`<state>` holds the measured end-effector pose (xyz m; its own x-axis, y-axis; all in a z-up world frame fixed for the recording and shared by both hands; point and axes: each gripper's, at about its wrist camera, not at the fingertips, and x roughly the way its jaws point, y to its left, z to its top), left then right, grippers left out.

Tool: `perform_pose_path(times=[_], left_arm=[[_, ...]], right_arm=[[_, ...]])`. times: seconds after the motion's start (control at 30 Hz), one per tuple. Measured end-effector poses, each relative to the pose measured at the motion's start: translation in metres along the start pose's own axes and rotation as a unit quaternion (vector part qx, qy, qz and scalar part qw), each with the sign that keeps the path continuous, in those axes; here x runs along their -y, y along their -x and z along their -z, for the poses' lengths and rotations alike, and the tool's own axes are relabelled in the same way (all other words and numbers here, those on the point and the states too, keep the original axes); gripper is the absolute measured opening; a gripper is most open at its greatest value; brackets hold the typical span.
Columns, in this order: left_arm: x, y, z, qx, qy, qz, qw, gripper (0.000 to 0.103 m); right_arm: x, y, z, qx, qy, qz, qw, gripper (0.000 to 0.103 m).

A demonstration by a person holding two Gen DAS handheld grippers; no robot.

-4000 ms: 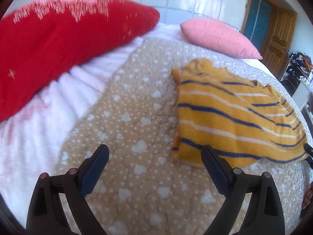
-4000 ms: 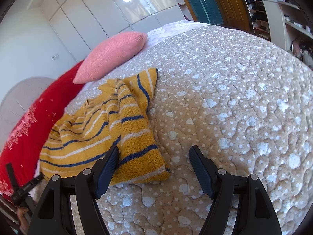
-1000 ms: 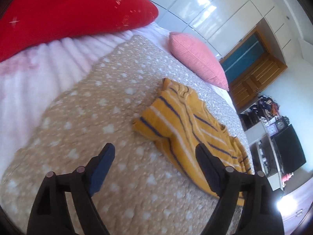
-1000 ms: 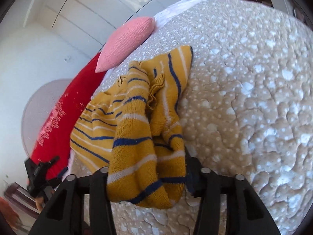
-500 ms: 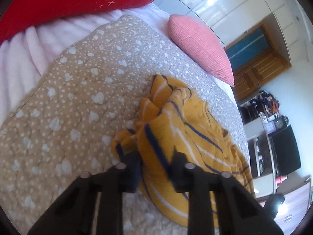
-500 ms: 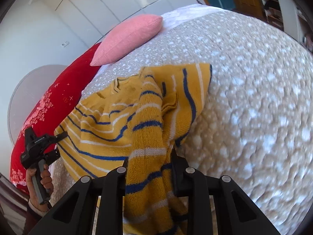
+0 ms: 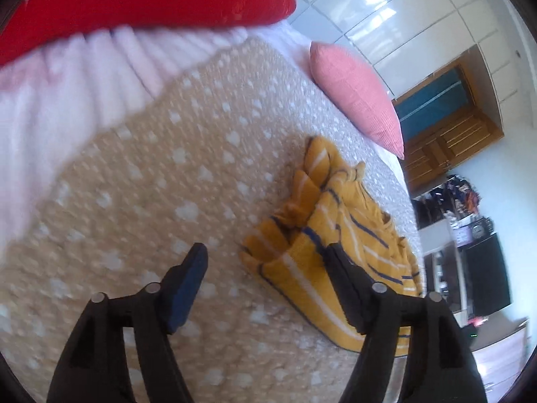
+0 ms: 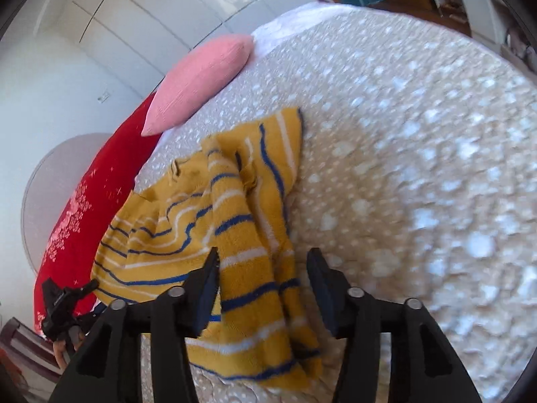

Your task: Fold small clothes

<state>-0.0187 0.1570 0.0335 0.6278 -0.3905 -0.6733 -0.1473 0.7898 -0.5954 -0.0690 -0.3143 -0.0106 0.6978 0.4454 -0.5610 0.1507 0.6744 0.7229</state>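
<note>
A small yellow sweater (image 7: 339,235) with blue and white stripes lies on the beige dotted quilt (image 7: 161,181), its near end folded over the rest. My left gripper (image 7: 265,268) is open and empty, and the sweater's edge lies by its right finger. In the right wrist view the sweater (image 8: 235,221) lies bunched with its folded end between the fingers of my right gripper (image 8: 263,275), which is open. The left gripper (image 8: 63,299) also shows at the far left of the right wrist view.
A red pillow (image 7: 127,3) and a pink pillow (image 7: 355,97) lie at the head of the bed, with a pale pink sheet (image 7: 67,80) beside the quilt. A wooden door (image 7: 449,134), shelves and a dark cabinet (image 7: 483,268) stand past the bed's far side.
Both grippers were shut on the sweater's ends half a second ago; both have opened and let it go. The folded ends now rest on the sweater, and the left gripper has pulled back.
</note>
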Motion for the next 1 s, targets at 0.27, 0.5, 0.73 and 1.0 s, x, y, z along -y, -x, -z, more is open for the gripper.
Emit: perform_pose_path(times=[0.27, 0.5, 0.73, 1.0], left_arm=[[-0.014, 0.058, 0.030, 0.072, -0.065, -0.090, 0.9911, 0.080], [-0.059, 0.107, 0.057, 0.113, -0.015, -0.092, 0.9892, 0.083], [-0.099, 0.133, 0.075, 0.119, 0.001, -0.123, 0.9852, 0.083], [-0.125, 0.144, 0.086, 0.111, 0.032, -0.125, 0.9855, 0.083]], right_arm=[[-0.068, 0.054, -0.006, 0.058, 0.083, 0.046, 0.994, 0.061], [-0.267, -0.046, 0.076, -0.070, 0.339, -0.031, 0.938, 0.071], [-0.361, -0.165, 0.167, -0.086, 0.520, 0.128, 0.840, 0.071], [-0.383, -0.220, 0.166, -0.028, 0.538, 0.253, 0.803, 0.044]])
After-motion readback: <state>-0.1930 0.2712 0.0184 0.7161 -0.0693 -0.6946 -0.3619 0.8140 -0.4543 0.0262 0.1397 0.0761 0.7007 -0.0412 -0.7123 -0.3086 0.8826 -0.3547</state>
